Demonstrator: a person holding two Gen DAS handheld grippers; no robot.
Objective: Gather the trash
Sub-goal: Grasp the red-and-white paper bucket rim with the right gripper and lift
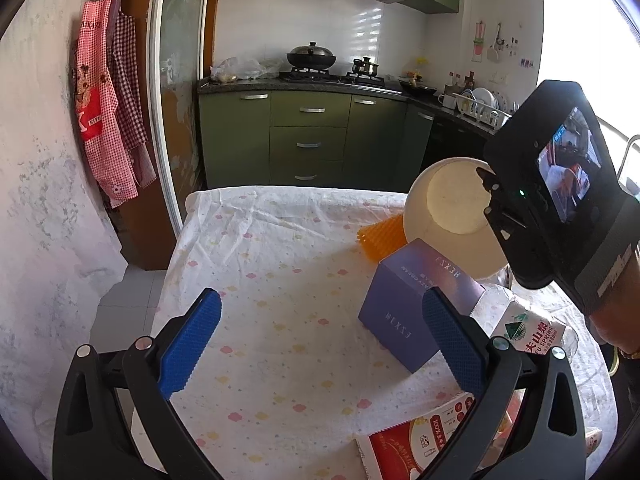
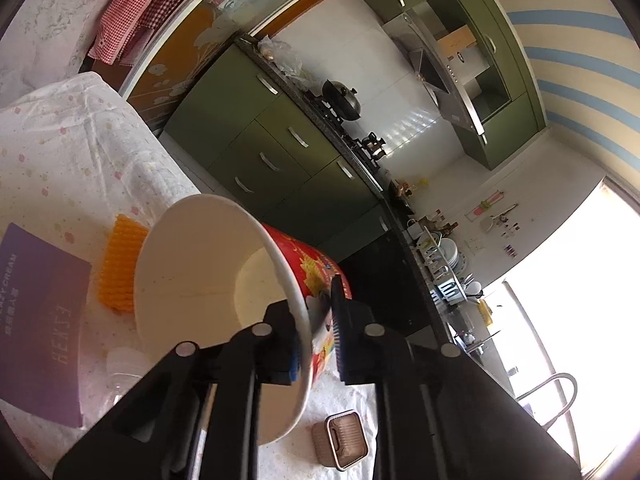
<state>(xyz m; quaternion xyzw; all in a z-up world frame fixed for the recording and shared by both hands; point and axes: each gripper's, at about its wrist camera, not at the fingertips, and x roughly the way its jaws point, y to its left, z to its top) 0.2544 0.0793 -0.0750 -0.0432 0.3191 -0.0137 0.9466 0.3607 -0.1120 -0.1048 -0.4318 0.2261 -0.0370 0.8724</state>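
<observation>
Kitchen with green cabinets (image 1: pixel 308 136), a stove bearing two pots, and two checked aprons (image 1: pixel 108 108) hanging at 10 o'clock in the left wrist view. In the foreground, a table under a white cloth (image 1: pixel 256 264) printed with small coloured clouds.

Left gripper (image 1: pixel 320 346): jaws spread wide, nothing between the two blue pads, held above the cloth.

Right gripper (image 2: pixel 316 332): jaws narrow, clamped on the rim of one paper noodle bowl (image 2: pixel 200 264), one finger inside the wall and one outside. The bowl is tilted on its side, mouth toward the camera, red print on the outer wall, cream interior. In the left wrist view the same bowl (image 1: pixel 448 208) appears at 2 o'clock.

Items on the cloth, counted: one purple box (image 1: pixel 416 300), upright, at 4 o'clock from the cloth's centre; one orange foam mesh sleeve (image 1: pixel 380 240) just behind it; one clear plastic bottle (image 1: pixel 528 328) lying beside the box at 3 o'clock; one red-and-white carton (image 1: pixel 408 444) at 5 o'clock; one small brown lidded case (image 2: pixel 340 444) at 6 o'clock in the right wrist view.
</observation>
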